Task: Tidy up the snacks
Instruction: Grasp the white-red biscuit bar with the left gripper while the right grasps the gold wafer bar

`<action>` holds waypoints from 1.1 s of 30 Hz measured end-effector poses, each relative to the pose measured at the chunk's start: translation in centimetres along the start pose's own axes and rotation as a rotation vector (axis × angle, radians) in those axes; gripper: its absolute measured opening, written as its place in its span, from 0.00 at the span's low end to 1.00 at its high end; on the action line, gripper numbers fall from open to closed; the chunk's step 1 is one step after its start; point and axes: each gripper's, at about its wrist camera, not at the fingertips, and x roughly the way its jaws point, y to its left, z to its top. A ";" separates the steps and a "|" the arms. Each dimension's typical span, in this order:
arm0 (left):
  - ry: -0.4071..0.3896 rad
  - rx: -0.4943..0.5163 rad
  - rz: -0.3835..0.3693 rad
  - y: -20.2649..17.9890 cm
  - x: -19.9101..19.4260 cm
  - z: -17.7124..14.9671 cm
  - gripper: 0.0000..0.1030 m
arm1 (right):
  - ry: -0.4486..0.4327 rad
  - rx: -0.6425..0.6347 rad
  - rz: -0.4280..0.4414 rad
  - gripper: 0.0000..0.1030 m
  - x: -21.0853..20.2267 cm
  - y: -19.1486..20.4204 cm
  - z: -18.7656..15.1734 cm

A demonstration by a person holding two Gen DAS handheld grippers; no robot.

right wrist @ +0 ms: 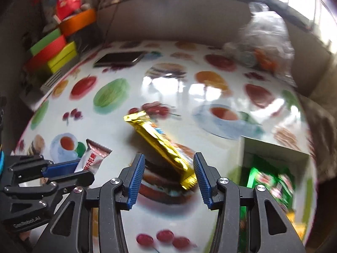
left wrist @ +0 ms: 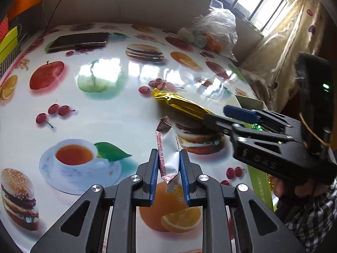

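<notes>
The left gripper point(left wrist: 168, 168) has its ribbed blue jaws clenched on a small white candy packet point(left wrist: 168, 147), a crinkled pillow-shaped wrapper with red-printed, zigzag-cut sealed ends; one end hangs just behind the jaws and the other stands up ahead of them, clear of the counter point(left wrist: 118, 69). The right gripper point(right wrist: 168, 175) is released, its jaws standing wide on either side of the near end of a gold foil bar point(right wrist: 162, 141), a long, flat, shiny wrapper with a crimped edge. That end lies close to the right-hand jaw, and whether the pad touches it cannot be told; the rest of the bar slants away ahead of the jaws, lying on the counter. The counter is a glossy white sheet printed with burgers, oranges, cherries, apples and teacups, with window glare across it. To the right of the right jaws sits an open green-walled box point(right wrist: 271, 154) holding green-wrapped snacks, blurred and partly cut off by the gripper's black frame. Far ahead of the jaws a dark, flat phone point(left wrist: 78, 41) lies on the counter, and to the far right a crumpled clear plastic bag point(left wrist: 219, 25) holds round items that are hard to make out. Coloured boxes point(right wrist: 52, 50) are stacked at the far left edge.
</notes>
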 end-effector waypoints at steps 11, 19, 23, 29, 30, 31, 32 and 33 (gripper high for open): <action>0.004 -0.015 0.009 1.2 0.2 0.4 0.20 | 0.071 -0.044 0.001 0.46 3.3 0.7 1.4; 0.007 -0.017 0.011 1.4 0.4 0.5 0.20 | 0.088 -0.025 -0.001 0.46 4.2 0.7 1.7; 0.002 -0.015 0.009 1.3 0.2 0.5 0.20 | 0.088 -0.009 -0.010 0.35 4.4 0.6 1.6; -0.010 -0.003 0.023 1.2 -0.2 0.5 0.20 | 0.079 0.009 -0.009 0.26 4.4 0.8 1.4; -0.012 -0.004 0.023 1.2 -0.3 0.5 0.20 | 0.077 0.010 -0.011 0.25 4.4 0.8 1.3; -0.014 -0.002 0.025 1.2 -0.4 0.5 0.20 | 0.077 0.012 -0.011 0.24 4.4 0.8 1.3; -0.015 0.000 0.026 1.1 -0.5 0.5 0.20 | 0.076 0.014 -0.011 0.23 4.4 0.8 1.3; -0.016 0.000 0.025 1.1 -0.5 0.5 0.20 | 0.075 0.015 -0.012 0.21 4.3 0.8 1.3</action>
